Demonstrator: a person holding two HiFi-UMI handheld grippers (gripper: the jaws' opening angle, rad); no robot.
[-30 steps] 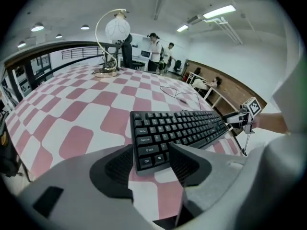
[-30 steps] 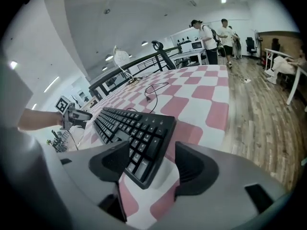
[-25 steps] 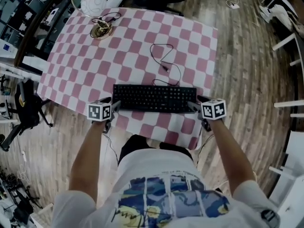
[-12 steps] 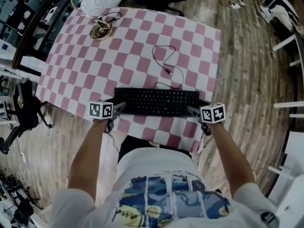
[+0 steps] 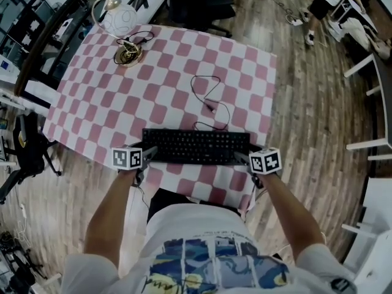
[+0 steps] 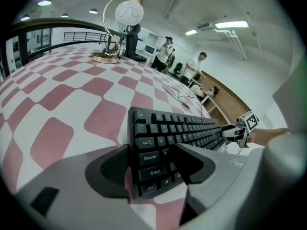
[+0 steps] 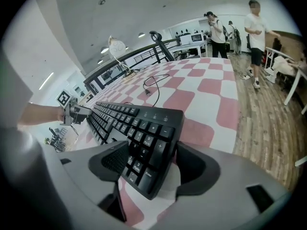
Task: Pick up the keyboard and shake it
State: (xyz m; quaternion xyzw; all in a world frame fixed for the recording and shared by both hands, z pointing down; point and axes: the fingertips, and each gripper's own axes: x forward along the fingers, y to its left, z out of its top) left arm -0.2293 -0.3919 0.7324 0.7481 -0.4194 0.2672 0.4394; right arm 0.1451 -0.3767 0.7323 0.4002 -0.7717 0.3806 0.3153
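Observation:
A black keyboard (image 5: 196, 146) lies flat on the pink-and-white checked table (image 5: 92, 90), close to its front edge. My left gripper (image 5: 149, 154) is at the keyboard's left end, and the Ctrl corner (image 6: 144, 176) sits between its wide jaws (image 6: 151, 169). My right gripper (image 5: 241, 158) is at the right end. The number-pad corner (image 7: 144, 147) sits between its jaws (image 7: 146, 169), which are closing, with a strip of cloth still showing beside the right pad. Neither pair of pads visibly presses on the keyboard.
The keyboard's cable (image 5: 211, 97) loops across the middle of the table. A globe lamp (image 5: 119, 8) on a brass base (image 5: 128, 54) stands at the far left corner. A dark chair (image 5: 202, 2) is behind the table. People stand on the wooden floor at the far right (image 7: 254, 28).
The head view has shifted a little. The keyboard stays flat in the same place on the table, with both grippers still at its ends.

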